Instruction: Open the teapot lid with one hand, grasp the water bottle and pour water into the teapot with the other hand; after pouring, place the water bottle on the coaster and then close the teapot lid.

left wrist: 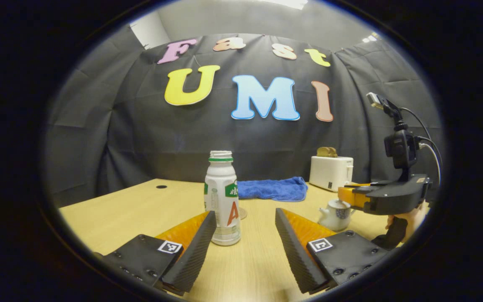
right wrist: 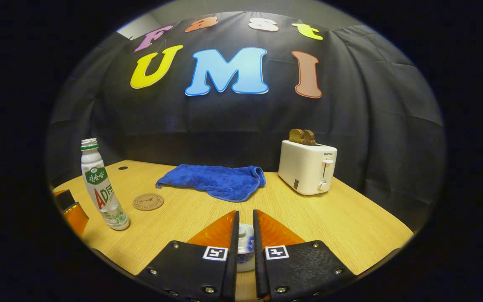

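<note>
Left tool (left wrist: 245,235) gapes wide beside the water bottle (left wrist: 222,201) (uncapped) — right tool (right wrist: 245,235) pinches the teapot lid (right wrist: 245,235).

A pale wooden table (right wrist: 350,218) — on it stand a bottle (right wrist: 101,188), a teapot (left wrist: 334,214) and a toaster (right wrist: 307,167), with a round coaster (right wrist: 148,201) and blue cloth (right wrist: 216,179) lying flat.

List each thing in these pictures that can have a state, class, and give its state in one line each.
Water bottle: upright on the table, uncapped, not gripped.
Teapot: upright, lid on.
Left gripper: open, bottle just ahead of its fingers.
Right gripper: nearly closed around the teapot's lid knob.
Coaster: flat, nothing on it.
Toaster: bread sticking up from slots.
Blue towel: crumpled.
</note>
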A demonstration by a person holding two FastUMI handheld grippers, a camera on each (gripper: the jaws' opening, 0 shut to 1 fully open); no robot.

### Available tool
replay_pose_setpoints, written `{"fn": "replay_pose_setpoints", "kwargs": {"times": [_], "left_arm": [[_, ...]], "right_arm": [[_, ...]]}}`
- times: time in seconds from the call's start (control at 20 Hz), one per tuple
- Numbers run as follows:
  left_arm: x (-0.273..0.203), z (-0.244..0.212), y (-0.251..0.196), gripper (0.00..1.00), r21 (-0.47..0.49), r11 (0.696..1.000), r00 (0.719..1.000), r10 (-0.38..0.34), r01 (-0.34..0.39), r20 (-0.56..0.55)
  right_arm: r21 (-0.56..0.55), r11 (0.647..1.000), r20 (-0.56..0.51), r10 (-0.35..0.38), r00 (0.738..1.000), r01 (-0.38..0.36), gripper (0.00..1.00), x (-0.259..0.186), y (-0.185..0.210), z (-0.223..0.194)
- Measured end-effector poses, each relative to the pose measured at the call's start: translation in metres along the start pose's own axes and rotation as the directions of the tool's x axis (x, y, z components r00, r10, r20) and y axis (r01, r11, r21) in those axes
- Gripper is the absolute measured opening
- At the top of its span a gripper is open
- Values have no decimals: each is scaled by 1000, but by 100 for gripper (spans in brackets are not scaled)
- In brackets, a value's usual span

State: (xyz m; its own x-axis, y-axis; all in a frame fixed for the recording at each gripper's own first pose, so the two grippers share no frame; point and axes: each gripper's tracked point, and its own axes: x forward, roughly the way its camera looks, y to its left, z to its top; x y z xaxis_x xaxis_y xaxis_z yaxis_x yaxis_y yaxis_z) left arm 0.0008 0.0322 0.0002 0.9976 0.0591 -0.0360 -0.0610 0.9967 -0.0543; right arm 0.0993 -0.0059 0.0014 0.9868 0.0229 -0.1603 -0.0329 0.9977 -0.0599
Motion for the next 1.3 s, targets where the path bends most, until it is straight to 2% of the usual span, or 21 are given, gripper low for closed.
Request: {"fn": "replay_pose_setpoints", "kwargs": {"times": [0.25, 0.3, 0.55, 0.6, 0.65, 0.75, 0.8, 0.85, 1.15, 1.3], "left_arm": [[1, -2, -1, 94, -8, 1000, 1000, -4, 4, -7], [1, -2, -1, 98, -3, 1000, 1000, -2, 2, -4], [0, -1, -1, 91, -1, 1000, 1000, -3, 3, -1], [0, -1, 0, 94, 0, 1000, 1000, -2, 2, -1], [1, -1, 1, 89, -1, 1000, 1000, 0, 0, -2], [2, -4, 0, 93, -7, 1000, 1000, -1, 1, -9], [2, -6, 0, 94, -10, 1000, 1000, -3, 2, -12], [1, -6, 0, 100, -8, 1000, 1000, -3, 3, -14], [2, -6, 4, 100, 11, 1000, 1000, 11, -11, -16], [4, -8, 11, 95, 27, 999, 999, 34, -33, -26]], "right_arm": [[-22, 1000, -12, 6, 1000, -6, 19, 2, 4, -1], [-18, 1000, -19, 10, 1000, -10, 18, 2, 4, -1], [18, 999, -87, 42, 995, -40, 20, 6, 9, -12], [20, 999, -91, 46, 995, -45, 19, 5, 10, -13], [20, 999, -91, 49, 995, -47, 20, 4, 10, -12], [14, 999, -96, 42, 994, -41, 20, 7, 6, -14], [57, 998, -97, 40, 994, -35, 13, -5, 5, -7], [76, 996, -101, 49, 994, -41, 6, 6, 7, -11], [89, 994, -78, 70, 995, -63, 6, 3, 6, -3], [100, 992, -31, 78, 997, -74, 6, -1, 3, 13]]}}
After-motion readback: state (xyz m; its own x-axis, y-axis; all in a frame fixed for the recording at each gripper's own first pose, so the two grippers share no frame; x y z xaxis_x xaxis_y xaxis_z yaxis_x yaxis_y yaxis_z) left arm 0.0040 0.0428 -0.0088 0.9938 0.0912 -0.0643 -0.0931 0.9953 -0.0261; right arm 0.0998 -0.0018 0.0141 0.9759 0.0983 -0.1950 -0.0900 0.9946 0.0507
